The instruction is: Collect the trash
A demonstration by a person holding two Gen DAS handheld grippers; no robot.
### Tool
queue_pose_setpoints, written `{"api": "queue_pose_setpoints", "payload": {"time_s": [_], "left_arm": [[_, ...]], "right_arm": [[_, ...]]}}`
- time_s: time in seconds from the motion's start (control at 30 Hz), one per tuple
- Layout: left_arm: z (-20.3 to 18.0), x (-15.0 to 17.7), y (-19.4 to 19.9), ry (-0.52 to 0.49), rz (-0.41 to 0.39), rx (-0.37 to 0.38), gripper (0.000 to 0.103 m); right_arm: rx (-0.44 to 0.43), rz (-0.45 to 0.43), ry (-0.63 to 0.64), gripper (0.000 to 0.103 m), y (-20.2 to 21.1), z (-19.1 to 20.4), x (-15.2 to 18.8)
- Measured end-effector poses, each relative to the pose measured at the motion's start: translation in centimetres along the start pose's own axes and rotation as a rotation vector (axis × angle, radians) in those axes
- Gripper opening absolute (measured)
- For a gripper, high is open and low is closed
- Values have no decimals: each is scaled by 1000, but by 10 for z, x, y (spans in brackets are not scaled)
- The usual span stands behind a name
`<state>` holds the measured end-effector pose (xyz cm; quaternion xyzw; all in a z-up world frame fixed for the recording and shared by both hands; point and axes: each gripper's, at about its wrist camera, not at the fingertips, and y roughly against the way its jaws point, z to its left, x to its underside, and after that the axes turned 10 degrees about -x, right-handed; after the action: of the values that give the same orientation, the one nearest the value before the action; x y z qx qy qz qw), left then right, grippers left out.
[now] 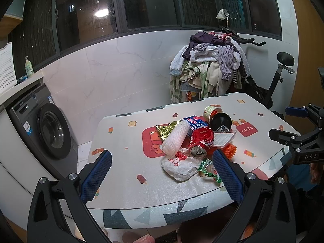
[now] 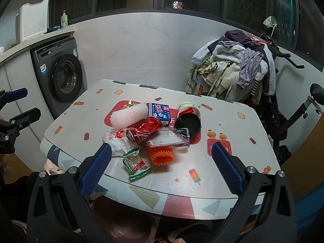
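Both grippers are hovering wide and empty at the near table [image 2: 141, 184] edge. Left gripper [image 1: 162, 172] is facing the white foam net [image 1: 175, 139], left of the crushed can [image 1: 200, 142]; right gripper [image 2: 162, 168] is lining up on the green wrapper [image 2: 135, 165]. Best taking loose edge pieces first, closing low. Right of the can, the paper cup [image 2: 189, 109] is lying tipped, contents unclear. A reddish bin [image 2: 121, 222] is waiting under the table.
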<state>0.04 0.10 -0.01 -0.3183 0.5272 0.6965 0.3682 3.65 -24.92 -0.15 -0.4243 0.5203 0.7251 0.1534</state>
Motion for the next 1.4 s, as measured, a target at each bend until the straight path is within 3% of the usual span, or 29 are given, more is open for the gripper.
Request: {"api": "queue_pose_setpoints", "payload": {"time_s": [1.4], "left_arm": [[-7,4,0,2,10,6,98]], "right_arm": [[6,4,3,97,-2,10,-6]]}}
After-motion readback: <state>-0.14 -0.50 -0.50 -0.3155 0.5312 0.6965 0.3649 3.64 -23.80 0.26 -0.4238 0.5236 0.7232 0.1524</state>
